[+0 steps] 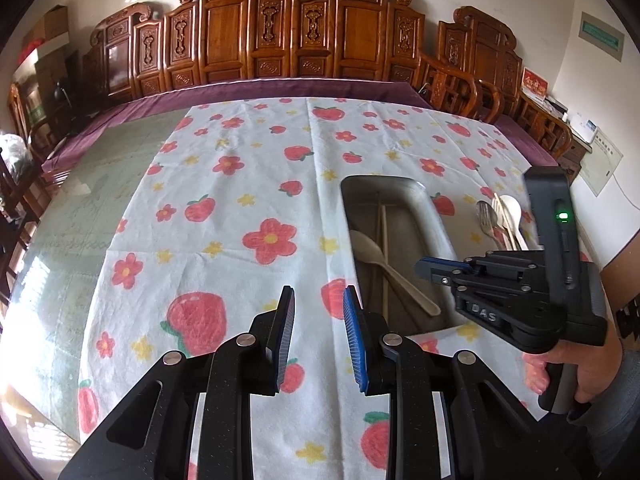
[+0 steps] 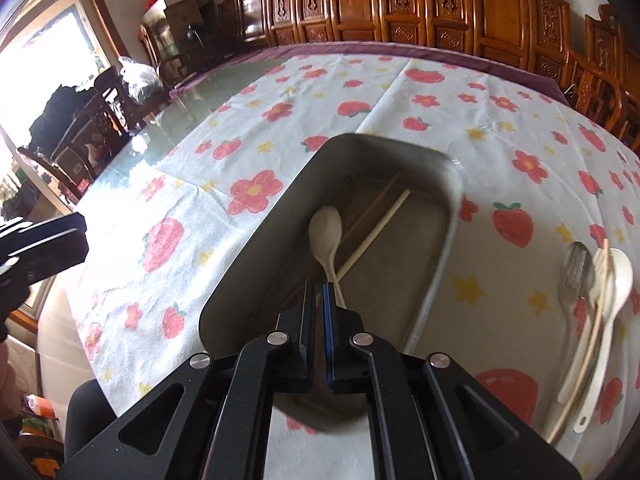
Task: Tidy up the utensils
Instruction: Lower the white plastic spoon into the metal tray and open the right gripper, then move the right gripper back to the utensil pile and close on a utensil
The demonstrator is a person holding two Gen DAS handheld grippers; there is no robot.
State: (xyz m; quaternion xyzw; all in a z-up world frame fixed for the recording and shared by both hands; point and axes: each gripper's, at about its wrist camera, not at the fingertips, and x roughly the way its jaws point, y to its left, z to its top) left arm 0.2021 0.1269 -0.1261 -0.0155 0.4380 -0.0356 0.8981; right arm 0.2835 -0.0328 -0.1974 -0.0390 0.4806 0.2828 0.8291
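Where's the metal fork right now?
The metal fork lies on the cloth right of the tray, beside the white spoon in the right wrist view.

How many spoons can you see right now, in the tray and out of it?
2 clear ones: one spoon lies in the tray beside a chopstick; another white spoon lies in the pile on the cloth right of the tray. That pile overlaps, so another may be hidden.
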